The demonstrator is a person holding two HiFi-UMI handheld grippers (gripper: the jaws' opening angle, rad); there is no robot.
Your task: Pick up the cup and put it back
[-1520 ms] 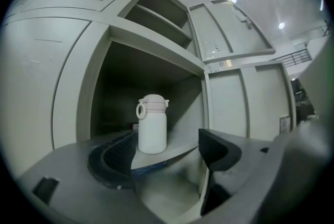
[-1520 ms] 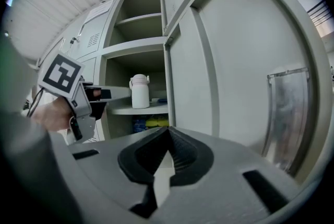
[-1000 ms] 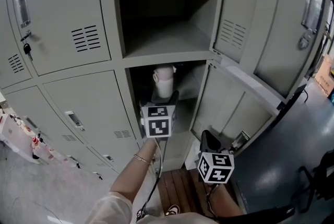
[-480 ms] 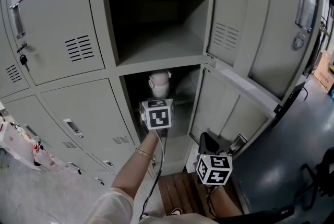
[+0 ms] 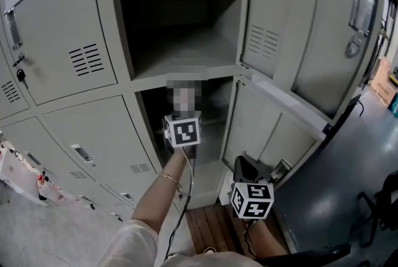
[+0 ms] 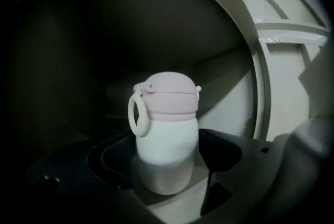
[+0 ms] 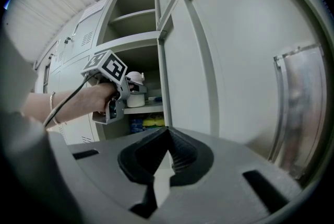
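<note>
Cup (image 6: 166, 131) is sitting between the fingers of the left gripper (image 6: 166, 159), which are seemingly clamping it for carrying; right gripper (image 7: 168, 138) is idling, fingers closed, empty.

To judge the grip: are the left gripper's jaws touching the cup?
Cannot tell. In the left gripper view the cup stands between the left gripper's parted jaws, but shadow hides any contact or gap.

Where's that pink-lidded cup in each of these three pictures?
Head view: centre, inside the open locker, hidden under a blurred patch.
Left gripper view: cup at centre, between the fingers.
Right gripper view: cup small, left of centre.
Shared landmark: that open locker.
</note>
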